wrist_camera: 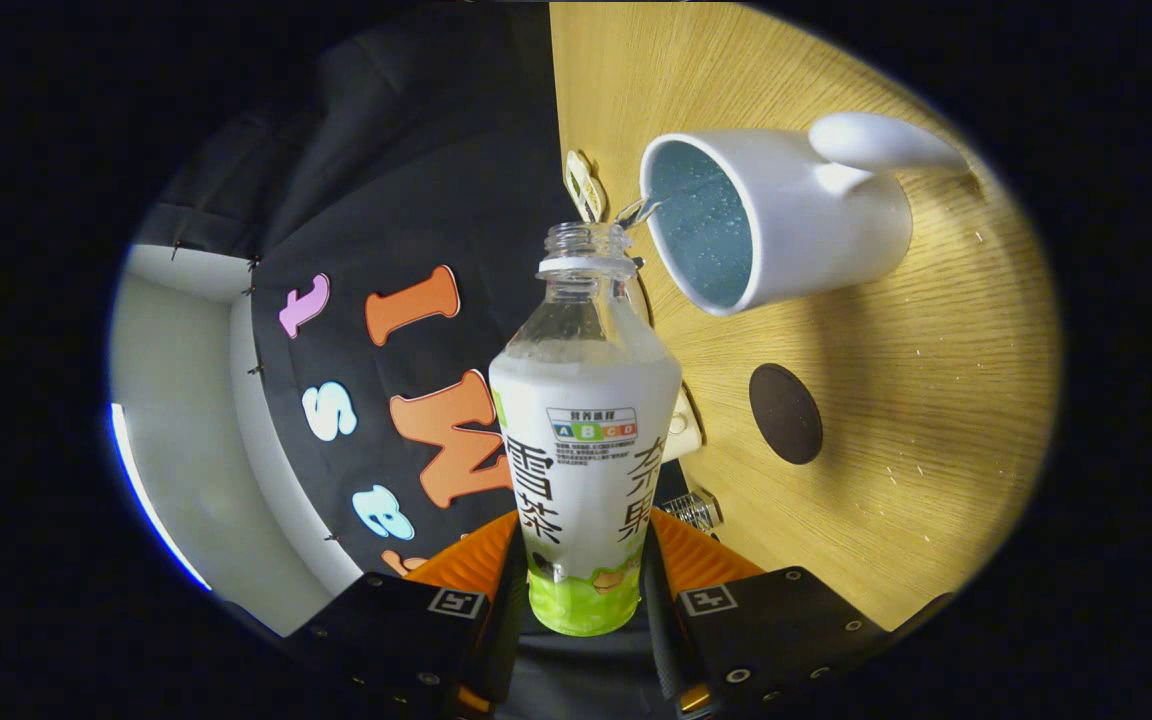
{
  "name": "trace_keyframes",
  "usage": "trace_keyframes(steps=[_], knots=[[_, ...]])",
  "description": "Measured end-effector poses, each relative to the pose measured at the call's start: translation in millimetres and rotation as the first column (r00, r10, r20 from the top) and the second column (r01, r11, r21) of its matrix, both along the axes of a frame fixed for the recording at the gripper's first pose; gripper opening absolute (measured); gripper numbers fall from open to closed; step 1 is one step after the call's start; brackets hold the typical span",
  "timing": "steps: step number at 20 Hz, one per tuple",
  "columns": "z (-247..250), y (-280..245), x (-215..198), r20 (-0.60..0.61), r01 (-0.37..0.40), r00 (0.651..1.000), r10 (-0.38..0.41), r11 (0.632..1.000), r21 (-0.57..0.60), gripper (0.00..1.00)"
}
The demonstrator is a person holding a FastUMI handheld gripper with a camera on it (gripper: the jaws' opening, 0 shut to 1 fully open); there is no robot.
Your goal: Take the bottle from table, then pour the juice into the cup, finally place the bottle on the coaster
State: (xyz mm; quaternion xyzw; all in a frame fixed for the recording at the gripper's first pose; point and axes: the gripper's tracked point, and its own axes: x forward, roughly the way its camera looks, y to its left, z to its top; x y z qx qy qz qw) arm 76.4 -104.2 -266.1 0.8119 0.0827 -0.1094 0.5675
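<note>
My gripper (584,590) is shut on a clear plastic bottle (584,420) with a white and green label, both fingers pressing its lower body. The bottle has no cap and is rolled over sideways along with the gripper, so the wooden table (916,420) stands like a wall beside it. Its open mouth (588,240) sits right at the rim of a white mug (776,220) with a blue inside and a white handle. A thin clear stream crosses from the mouth to the mug's rim. A dark round coaster (785,413) lies on the table beside the mug, beyond the fingers.
A small white tag (583,184) sits at the table's edge near the bottle mouth. A metal clamp (693,508) and a white bracket (684,425) grip the table edge just behind the bottle. The black cloth wall (386,200) hangs past that edge.
</note>
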Motion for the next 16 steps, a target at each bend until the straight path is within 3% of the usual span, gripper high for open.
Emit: trace_keyframes(steps=[16], knots=[[7.3, -5.2, 1.3, 0.017, 0.035, 0.999, -0.036, 0.997, 0.071, 0.56]])
